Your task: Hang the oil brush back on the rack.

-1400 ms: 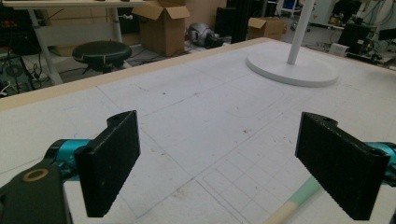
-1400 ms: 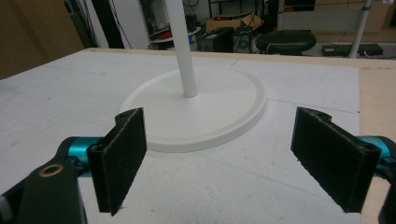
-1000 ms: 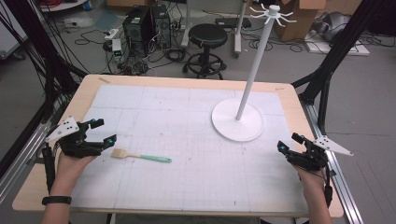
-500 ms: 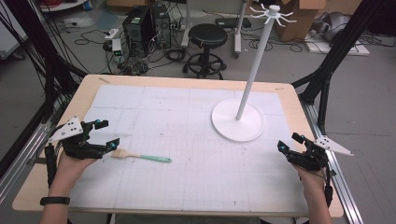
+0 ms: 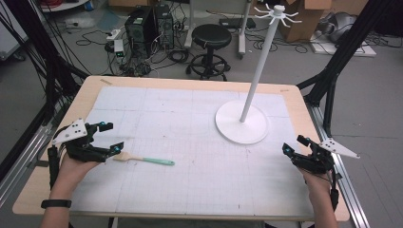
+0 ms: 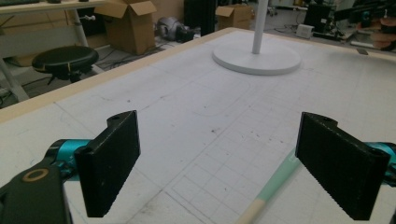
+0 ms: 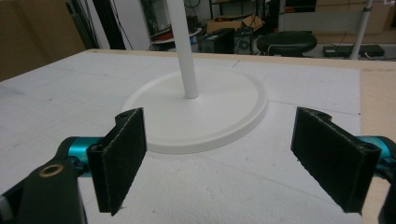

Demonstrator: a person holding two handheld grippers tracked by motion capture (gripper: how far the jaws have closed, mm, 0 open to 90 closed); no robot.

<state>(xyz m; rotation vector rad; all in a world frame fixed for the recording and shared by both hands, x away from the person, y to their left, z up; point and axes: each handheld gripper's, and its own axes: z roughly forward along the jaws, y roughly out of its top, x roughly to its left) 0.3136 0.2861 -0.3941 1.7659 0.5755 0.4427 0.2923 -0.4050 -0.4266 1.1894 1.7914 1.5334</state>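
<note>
A white gridded mat [image 5: 190,156] covers the wooden table [image 5: 304,102]. At nine o'clock, the left gripper [image 5: 110,137] spreads its jaws wide just beside the brush [image 5: 142,159]. At two o'clock stands a white stand [image 5: 242,121]; the right gripper [image 5: 295,145], jaws apart, hovers at four o'clock.

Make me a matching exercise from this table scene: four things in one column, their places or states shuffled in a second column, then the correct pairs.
Things:
1. brush
2. white stand
3. left gripper
4. right gripper

Places or states:
A. open, at the table's right edge, facing the round base
B. lying flat on the mat, mint handle pointing right
C. upright, on the far right part of the mat
D. open, over the bristle end of a tool

Pairs: 1-B, 2-C, 3-D, 4-A
</note>
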